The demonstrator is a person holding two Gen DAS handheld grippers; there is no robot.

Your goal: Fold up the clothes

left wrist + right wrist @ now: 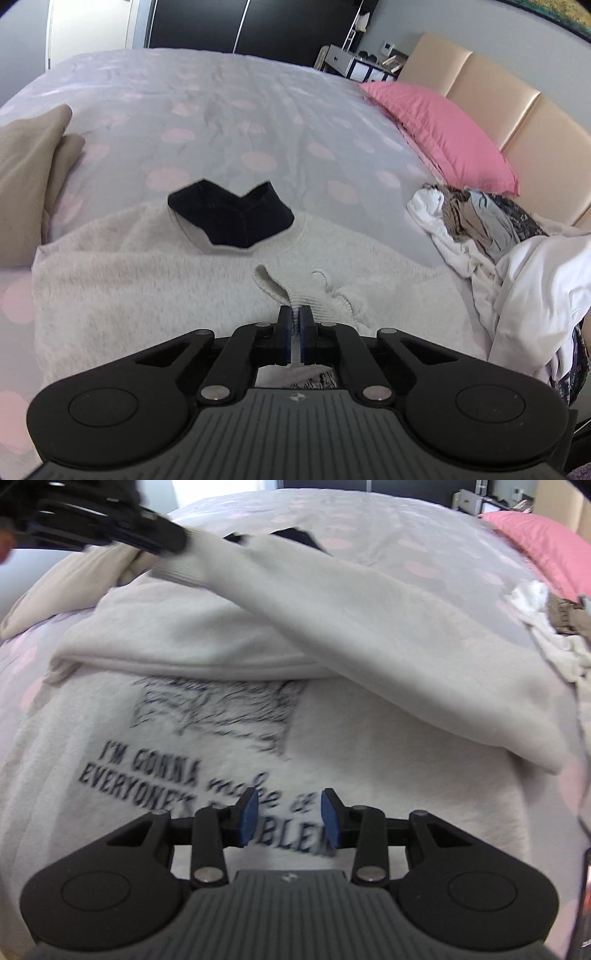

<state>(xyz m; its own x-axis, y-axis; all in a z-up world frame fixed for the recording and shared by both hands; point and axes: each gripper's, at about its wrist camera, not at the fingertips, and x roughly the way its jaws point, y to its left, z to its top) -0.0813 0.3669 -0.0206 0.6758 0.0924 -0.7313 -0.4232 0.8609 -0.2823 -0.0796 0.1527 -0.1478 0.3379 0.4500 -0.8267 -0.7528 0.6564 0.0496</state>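
A cream sweatshirt (147, 280) lies spread on the bed, its dark printed lettering (147, 768) facing up. My left gripper (295, 312) is shut on the ribbed cuff (314, 295) of one sleeve. In the right wrist view that sleeve (369, 627) stretches in a diagonal across the sweatshirt's body up to the left gripper (173, 541) at the upper left. My right gripper (290, 801) is open over the lettering with nothing between its blue pads. A dark navy piece of cloth (231, 218) lies at the neckline.
The bedspread (240, 110) is grey with pink dots. A pink pillow (443, 136) leans at the padded headboard (517, 110). A pile of white and patterned clothes (498, 236) sits to the right. A beige pillow (26, 177) lies at the left.
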